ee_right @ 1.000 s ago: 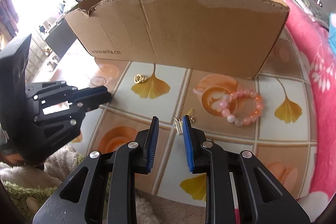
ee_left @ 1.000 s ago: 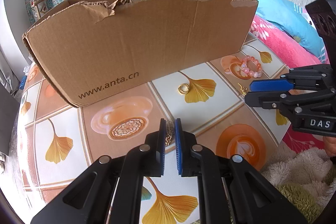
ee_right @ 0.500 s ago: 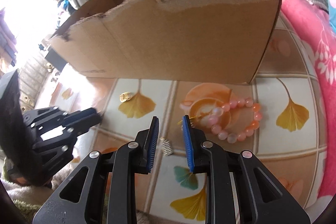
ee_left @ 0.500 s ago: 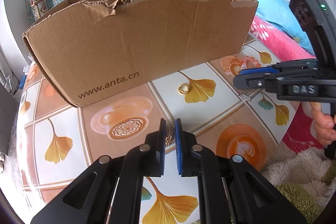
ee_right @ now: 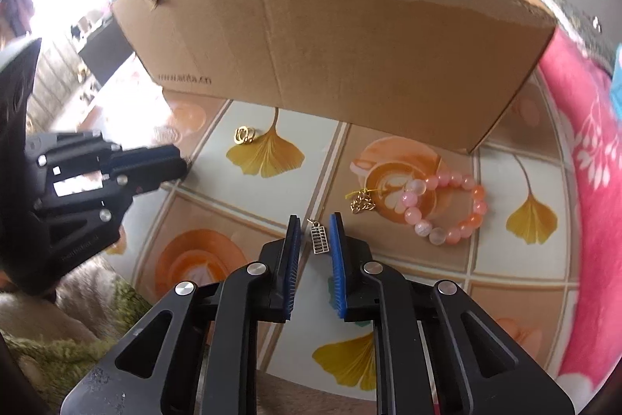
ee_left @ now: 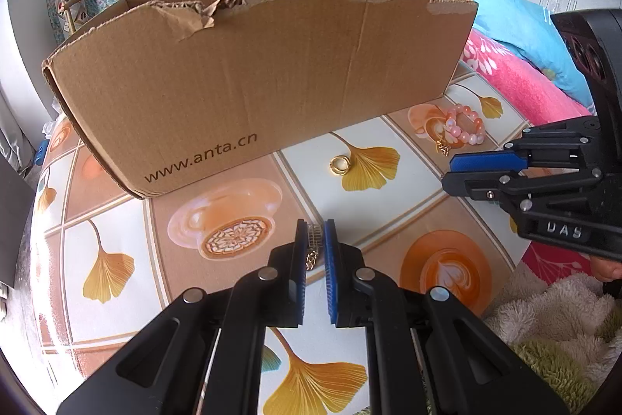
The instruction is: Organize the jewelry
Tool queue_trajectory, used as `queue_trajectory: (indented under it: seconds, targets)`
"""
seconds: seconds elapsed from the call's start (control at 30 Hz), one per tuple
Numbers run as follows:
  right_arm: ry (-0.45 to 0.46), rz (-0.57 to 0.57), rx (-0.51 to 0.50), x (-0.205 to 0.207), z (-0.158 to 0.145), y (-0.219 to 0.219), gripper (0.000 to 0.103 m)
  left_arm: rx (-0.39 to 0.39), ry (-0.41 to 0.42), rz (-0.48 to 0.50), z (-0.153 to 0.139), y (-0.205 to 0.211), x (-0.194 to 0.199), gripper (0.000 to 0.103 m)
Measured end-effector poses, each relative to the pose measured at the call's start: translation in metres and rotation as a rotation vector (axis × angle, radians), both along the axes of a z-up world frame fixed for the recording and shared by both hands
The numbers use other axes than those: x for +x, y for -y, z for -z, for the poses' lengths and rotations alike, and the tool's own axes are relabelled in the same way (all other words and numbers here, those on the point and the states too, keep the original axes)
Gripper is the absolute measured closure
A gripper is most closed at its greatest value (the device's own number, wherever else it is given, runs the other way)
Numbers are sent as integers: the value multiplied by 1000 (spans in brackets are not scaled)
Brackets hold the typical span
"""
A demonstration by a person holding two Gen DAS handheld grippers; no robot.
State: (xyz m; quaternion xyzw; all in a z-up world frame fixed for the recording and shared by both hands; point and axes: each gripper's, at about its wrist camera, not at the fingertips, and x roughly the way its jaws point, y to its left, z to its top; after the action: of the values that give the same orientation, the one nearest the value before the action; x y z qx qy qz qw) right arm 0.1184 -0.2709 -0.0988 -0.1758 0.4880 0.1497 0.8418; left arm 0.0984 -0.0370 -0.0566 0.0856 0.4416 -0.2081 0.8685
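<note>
My left gripper (ee_left: 313, 232) is shut on a small silver charm with a gold chain (ee_left: 312, 247), held just above the patterned table (ee_left: 241, 298). My right gripper (ee_right: 315, 224) hovers over a small silver abacus-shaped charm (ee_right: 319, 239) that lies on the table between its jaws; the jaws are closing and the pads do not press on it. A pink bead bracelet (ee_right: 447, 209) and a gold chain piece (ee_right: 361, 203) lie just beyond it to the right. Gold rings (ee_right: 244, 135) rest near the open cardboard box (ee_right: 330, 65).
The box stands across the back of the table, its torn front wall (ee_left: 252, 84) facing me. A pink blanket (ee_right: 583, 181) borders the right side. A fluffy cream and green cloth (ee_left: 544, 329) lies at the table's near edge. A hand (ee_left: 606, 269) holds the right gripper.
The right gripper swung forward toward the box, then came back over the silver charm, and its jaws have narrowed. The left gripper and its charm have not moved.
</note>
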Motion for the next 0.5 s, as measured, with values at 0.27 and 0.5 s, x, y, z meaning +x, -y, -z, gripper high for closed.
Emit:
queue_trajectory:
  seconds: [0.27, 0.5]
  targets:
    - [-3, -47, -45, -9, 13, -30, 99, 0, 1, 0, 0, 0, 0, 95]
    - [-9, -30, 11, -8, 5, -10, 103, 4, 3, 1, 0, 0, 0, 95]
